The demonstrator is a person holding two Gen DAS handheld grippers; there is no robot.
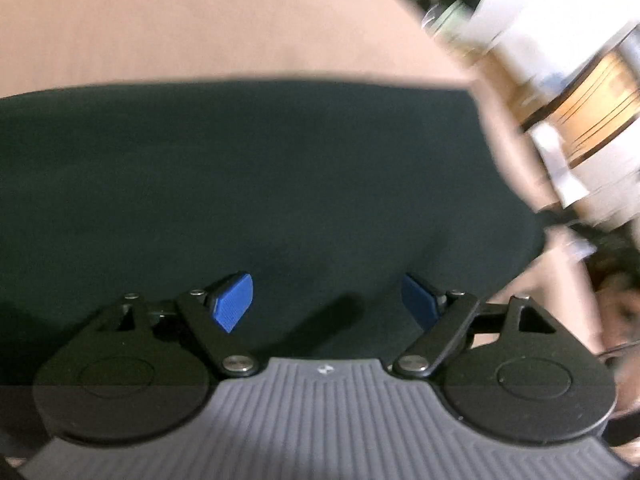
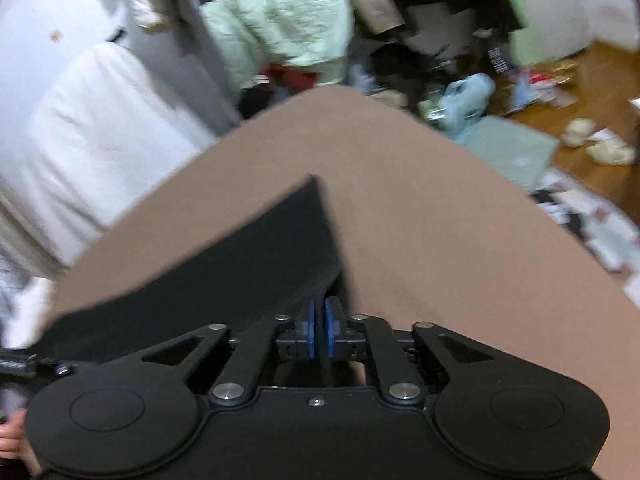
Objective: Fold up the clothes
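Your left tool (image 1: 328, 304) hangs wide and empty over the flat dark cloth garment (image 1: 260, 184) on the tan counter (image 1: 160, 32), while your right tool (image 2: 319, 334), nearly closed, appears to pinch its edge for folding.

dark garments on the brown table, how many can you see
1. A dark garment lies flat on the brown table, its edge by the right gripper. Layers beneath may be hidden.
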